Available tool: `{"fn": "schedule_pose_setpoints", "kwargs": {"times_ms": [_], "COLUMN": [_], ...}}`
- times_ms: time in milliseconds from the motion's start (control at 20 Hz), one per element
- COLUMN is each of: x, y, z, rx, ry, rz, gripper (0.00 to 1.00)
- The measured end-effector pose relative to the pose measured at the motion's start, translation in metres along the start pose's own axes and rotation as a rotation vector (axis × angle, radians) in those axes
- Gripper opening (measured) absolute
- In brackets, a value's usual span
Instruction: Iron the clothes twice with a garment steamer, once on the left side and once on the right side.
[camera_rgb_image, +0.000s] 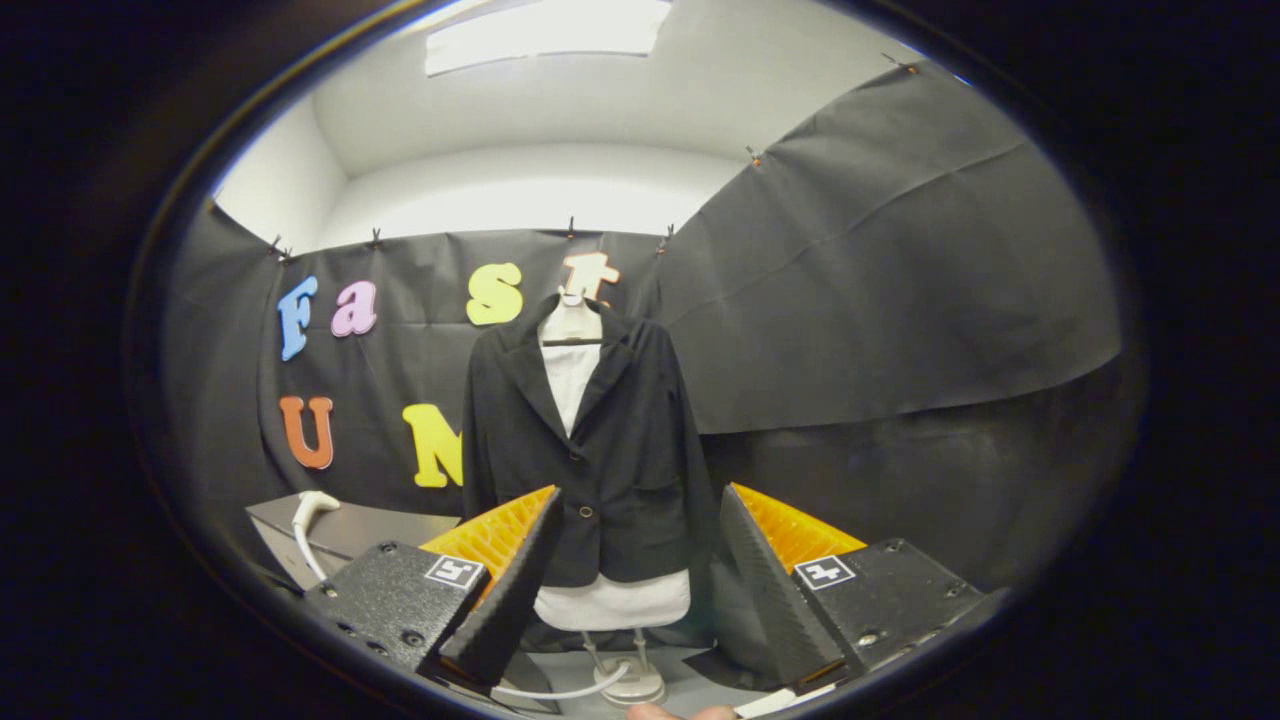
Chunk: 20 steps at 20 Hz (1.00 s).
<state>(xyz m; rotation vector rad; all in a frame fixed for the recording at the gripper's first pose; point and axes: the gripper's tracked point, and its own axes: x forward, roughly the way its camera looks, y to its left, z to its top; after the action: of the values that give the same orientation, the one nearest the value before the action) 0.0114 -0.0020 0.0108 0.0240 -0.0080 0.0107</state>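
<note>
Jaws of the gripper (640, 590) stand wide apart, empty. Beyond them the jacket (590, 450) hangs on a stand; the steamer head (312, 507) lies off left on the tabletop (385, 527). Its trailing hose (560, 690) could snag the stand's base (630, 685) during pickup.

Black jacket (590, 450) over white shirt (570, 375)

White steamer (312, 508) on grey table (370, 528) left of jacket; white stand base (630, 685) and white cord (545, 692) below jacket; plain black cloth wall (880, 260) behind, white ceiling (620, 110) above.
</note>
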Motion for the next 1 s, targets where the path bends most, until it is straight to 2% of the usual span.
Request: {"fn": "schedule_pose_setpoints", "kwargs": {"times_ms": [700,1000], "x": [-0.002,-0.005], "y": [0.035,0.090], "z": [0.003,-0.001], "rx": [-0.010,0.003], "ry": [0.012,0.007], "rz": [0.032,0.066], "gripper": [0.98,0.98]}}
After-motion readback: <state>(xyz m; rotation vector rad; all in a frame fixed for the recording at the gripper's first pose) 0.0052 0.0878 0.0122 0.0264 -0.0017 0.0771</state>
